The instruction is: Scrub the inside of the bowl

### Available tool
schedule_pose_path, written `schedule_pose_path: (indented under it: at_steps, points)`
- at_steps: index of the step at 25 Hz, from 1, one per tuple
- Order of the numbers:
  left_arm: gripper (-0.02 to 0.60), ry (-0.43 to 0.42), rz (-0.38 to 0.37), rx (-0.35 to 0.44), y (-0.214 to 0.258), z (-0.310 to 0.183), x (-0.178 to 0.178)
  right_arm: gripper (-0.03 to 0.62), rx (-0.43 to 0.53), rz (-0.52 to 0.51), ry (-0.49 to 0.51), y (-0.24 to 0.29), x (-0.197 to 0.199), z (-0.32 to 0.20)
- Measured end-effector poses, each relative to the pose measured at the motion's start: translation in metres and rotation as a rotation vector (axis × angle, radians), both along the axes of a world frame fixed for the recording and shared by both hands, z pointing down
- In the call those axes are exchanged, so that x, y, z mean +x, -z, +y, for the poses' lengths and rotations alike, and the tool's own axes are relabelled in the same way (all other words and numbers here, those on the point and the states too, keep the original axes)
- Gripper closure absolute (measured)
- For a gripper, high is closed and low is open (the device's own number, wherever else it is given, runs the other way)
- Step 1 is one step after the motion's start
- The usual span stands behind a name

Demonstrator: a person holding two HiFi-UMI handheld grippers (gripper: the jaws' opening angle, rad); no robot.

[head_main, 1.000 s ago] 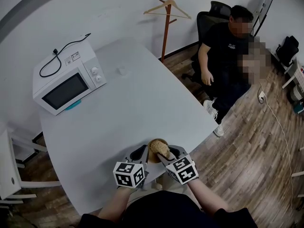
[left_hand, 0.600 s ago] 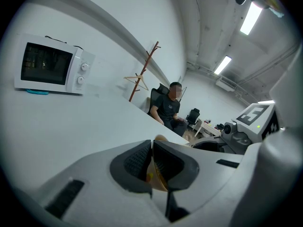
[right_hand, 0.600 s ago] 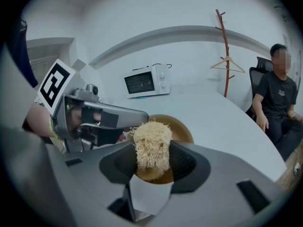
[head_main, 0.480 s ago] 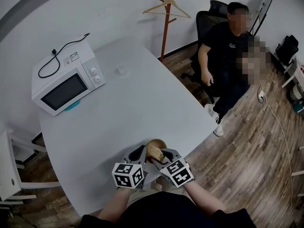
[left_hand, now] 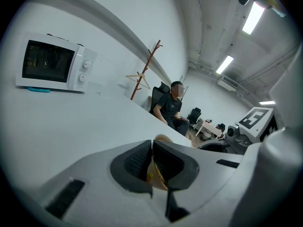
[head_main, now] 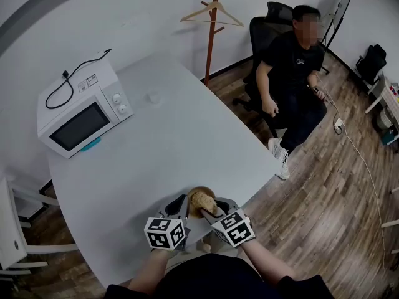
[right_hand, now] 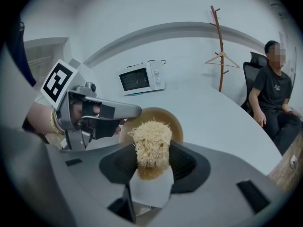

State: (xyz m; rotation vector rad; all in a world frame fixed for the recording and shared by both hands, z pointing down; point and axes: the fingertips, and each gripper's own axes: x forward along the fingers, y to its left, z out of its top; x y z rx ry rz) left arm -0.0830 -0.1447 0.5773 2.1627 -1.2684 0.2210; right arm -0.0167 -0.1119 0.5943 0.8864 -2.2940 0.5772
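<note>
Since a second ago the right gripper (right_hand: 151,150) and its scrubber (right_hand: 150,141) have edged slightly toward the left gripper (left_hand: 152,148). The head view has swung too, so the room sits a little differently in it.

Most of that view is the white worktop (head_main: 174,142), with a white microwave (head_main: 78,114) at its far left corner. Beyond the far right edge a seated person (head_main: 293,73) in dark clothes is in an office chair on the wood floor (head_main: 330,198). A coat stand (head_main: 212,23) with one hanger is against the wall.

Both grippers meet at the worktop's near edge, just in front of the person holding them. The brown bowl (head_main: 198,190) lies between their fingers there.

The left fingers are closed on the bowl's rim. The left gripper view shows only a thin golden sliver of that rim pinched between the dark pads, with a small curve of bowl beyond the tips.

The right fingers are clamped on the straw-coloured, fibrous scrubber, which stands up out of the pads. The right gripper view shows what the other views do not. The bowl's brown inside opens right behind the scrubber, and the left gripper grips the bowl's left edge. In the head view the scrubber covers most of the bowl. I cannot tell whether the scrubber is pressing on the inside.
</note>
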Motion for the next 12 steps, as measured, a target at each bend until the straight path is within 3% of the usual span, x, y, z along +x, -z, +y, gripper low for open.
schedule_pose_path:
  at_steps: [12]
  points:
    - [0.554, 0.041, -0.045, -0.085, -0.026, 0.0, -0.013, 0.414, 0.015, -0.062, -0.067, 0.012, 0.007, -0.005]
